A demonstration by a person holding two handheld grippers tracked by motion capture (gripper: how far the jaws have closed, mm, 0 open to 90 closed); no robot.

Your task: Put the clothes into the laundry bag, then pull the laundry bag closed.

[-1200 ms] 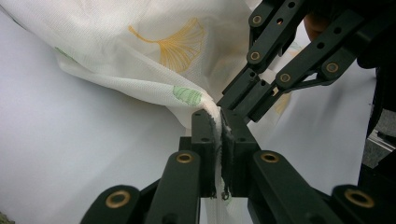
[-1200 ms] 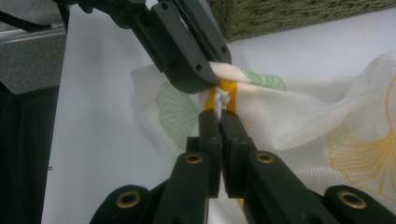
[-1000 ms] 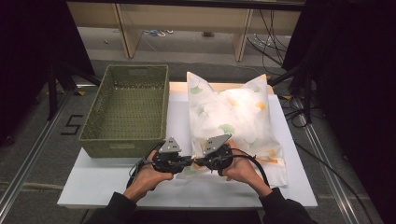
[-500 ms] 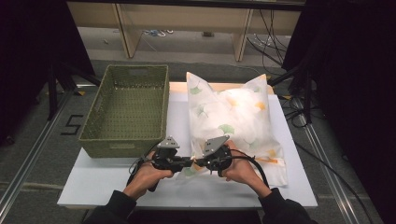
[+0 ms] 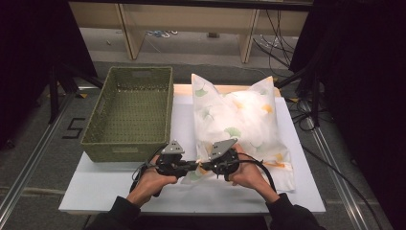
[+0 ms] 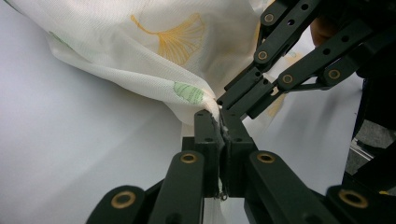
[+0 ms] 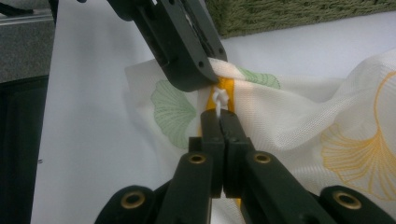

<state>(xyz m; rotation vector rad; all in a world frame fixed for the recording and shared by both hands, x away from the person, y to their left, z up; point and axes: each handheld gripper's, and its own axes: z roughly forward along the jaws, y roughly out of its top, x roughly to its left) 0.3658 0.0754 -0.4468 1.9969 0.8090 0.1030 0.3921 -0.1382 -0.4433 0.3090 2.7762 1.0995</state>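
Observation:
A pillow in a white cover (image 5: 239, 120) printed with green and yellow leaves lies on the white table (image 5: 119, 187). Both grippers meet at its near left corner. My left gripper (image 6: 219, 116) is shut on a fold of the cover's cloth (image 6: 187, 70), and its jaws have just been closing a little tighter on it. My right gripper (image 7: 218, 114) is shut on the small white zipper pull (image 7: 219, 99) beside a yellow strip. From above, the left gripper (image 5: 194, 165) and right gripper (image 5: 203, 166) point at each other, tips almost touching.
A green woven basket (image 5: 125, 149) stands on the table's left side, just beyond my left hand. Cables trail from both grippers along the near edge. Bare tabletop lies in front of the hands and left of the pillow.

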